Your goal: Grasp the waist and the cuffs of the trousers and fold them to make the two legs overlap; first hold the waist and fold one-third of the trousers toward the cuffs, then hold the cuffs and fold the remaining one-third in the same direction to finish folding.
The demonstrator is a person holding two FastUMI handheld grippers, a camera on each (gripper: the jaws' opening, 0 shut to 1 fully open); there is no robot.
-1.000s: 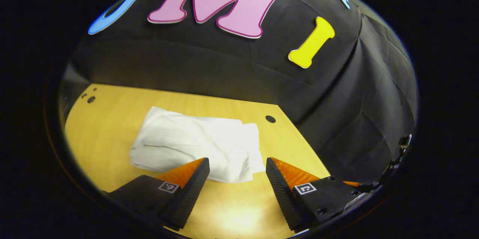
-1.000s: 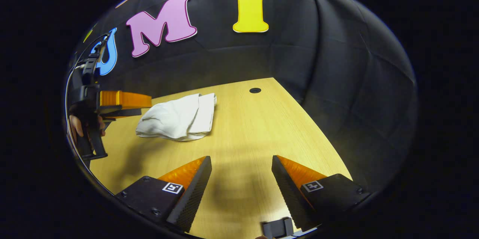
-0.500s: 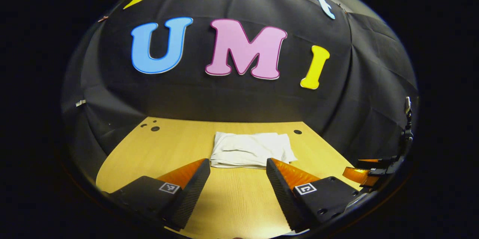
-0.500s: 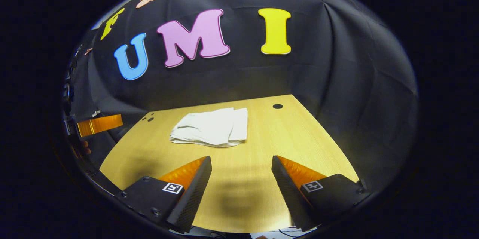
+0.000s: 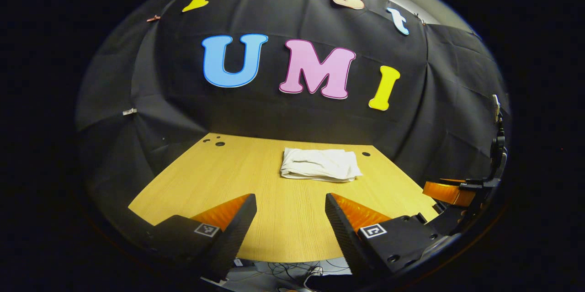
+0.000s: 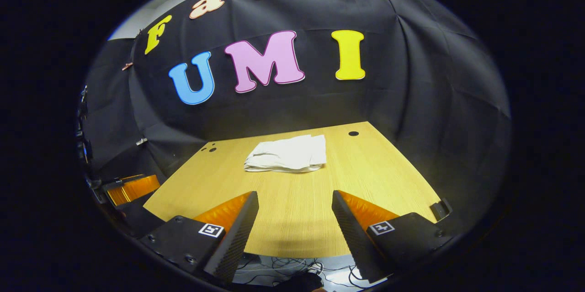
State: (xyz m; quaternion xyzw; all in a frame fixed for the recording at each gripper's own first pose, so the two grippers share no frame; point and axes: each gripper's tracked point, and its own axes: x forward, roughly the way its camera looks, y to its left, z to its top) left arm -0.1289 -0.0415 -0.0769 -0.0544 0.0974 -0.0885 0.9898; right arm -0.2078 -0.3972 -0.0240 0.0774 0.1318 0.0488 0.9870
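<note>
Trousers (image 5: 320, 164) sit as a folded white bundle at the counter's (image 5: 237, 182) far end, long axis crosswise. Left claw (image 5: 290, 212) and right claw (image 6: 295, 212) both gape wide, empty, at the near edge, roughly equally distant. Folding looks finished.

you're facing a black cloth wall (image 5: 297, 118) that fills the upper and middle frame, creased at the right. a light wooden table (image 5: 256, 182) spans the lower centre, with small round holes (image 6: 353, 133) near its far corners. cables (image 6: 283, 267) lie on the floor at the bottom edge.
</note>
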